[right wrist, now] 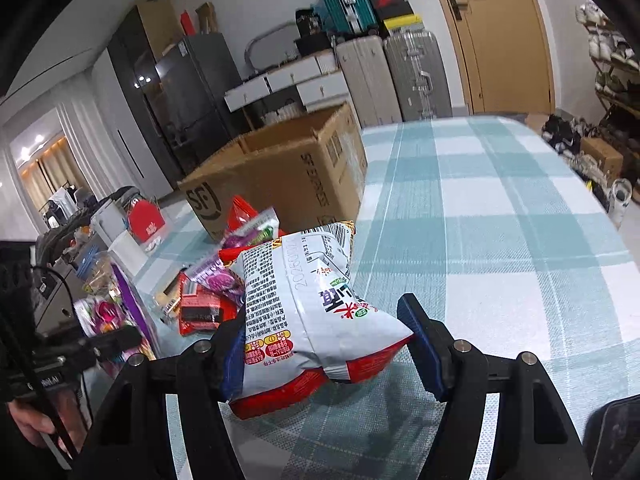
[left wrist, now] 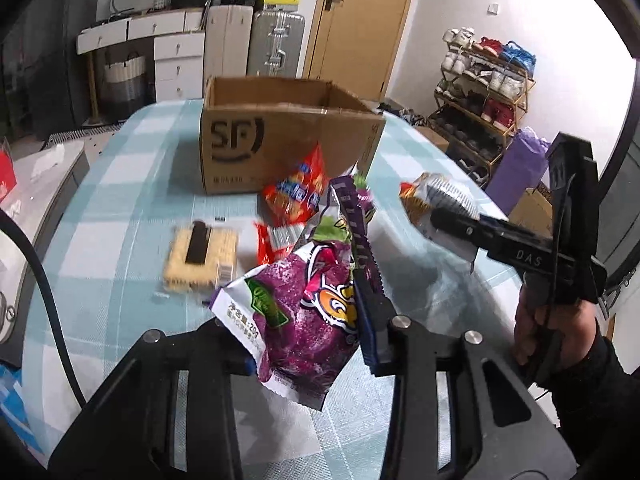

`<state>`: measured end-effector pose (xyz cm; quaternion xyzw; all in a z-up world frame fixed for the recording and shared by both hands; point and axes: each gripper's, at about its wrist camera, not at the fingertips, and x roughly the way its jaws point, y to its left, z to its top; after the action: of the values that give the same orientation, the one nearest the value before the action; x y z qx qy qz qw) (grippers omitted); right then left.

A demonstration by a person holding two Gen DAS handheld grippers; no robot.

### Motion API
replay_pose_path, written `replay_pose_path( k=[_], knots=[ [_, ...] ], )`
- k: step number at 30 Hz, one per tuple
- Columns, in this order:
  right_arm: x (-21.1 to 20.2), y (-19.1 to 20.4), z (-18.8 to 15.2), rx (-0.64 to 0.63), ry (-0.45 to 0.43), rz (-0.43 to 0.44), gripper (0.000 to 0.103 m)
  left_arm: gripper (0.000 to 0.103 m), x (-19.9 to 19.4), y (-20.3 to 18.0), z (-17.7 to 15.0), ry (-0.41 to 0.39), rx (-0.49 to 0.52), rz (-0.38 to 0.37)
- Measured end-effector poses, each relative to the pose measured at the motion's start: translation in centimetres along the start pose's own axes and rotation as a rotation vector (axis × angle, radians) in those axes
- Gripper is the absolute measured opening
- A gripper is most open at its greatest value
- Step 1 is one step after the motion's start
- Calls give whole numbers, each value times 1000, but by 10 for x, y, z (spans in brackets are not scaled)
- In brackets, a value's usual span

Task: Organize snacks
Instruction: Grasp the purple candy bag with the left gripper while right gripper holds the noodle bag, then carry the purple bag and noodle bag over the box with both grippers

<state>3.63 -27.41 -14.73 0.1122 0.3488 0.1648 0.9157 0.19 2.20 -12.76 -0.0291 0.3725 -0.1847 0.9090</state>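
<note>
My left gripper (left wrist: 308, 340) is shut on a purple snack bag (left wrist: 312, 312), which hangs crumpled above the checked tablecloth (left wrist: 120, 208). My right gripper (right wrist: 328, 348) is shut on a white and red snack bag (right wrist: 312, 312); in the left wrist view that bag (left wrist: 436, 196) is held up to the right of the pile. An open cardboard box (left wrist: 288, 136) marked SF stands at the back of the table. In front of it lie a red snack bag (left wrist: 296, 196), a smaller red packet (left wrist: 272, 240) and a cracker packet (left wrist: 200, 256).
The cardboard box (right wrist: 288, 172) is left of centre in the right wrist view, and the tablecloth (right wrist: 500, 220) stretches away bare to its right. Off the table's right side are a shoe rack (left wrist: 488, 92) and a purple gift bag (left wrist: 520, 168). Suitcases (left wrist: 276, 44) and drawers stand behind.
</note>
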Motion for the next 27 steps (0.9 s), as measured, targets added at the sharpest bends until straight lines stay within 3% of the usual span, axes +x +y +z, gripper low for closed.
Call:
replay_pose_path(
  k=[5,12,21,27],
  knots=[
    [-13,12,9,-4,-22,33,69,34,-17,6,12,-30,6,21],
    [-42,39,45,-48,-84,97,69,34,-46,19,48,-97,26,43],
    [-61,67,99,-128,-136,143,69,34,-58,37,121,-117,15,-6],
    [-64,75,138,-161,-173,142,69,34,-51,31,174,-125,88,6]
  ],
)
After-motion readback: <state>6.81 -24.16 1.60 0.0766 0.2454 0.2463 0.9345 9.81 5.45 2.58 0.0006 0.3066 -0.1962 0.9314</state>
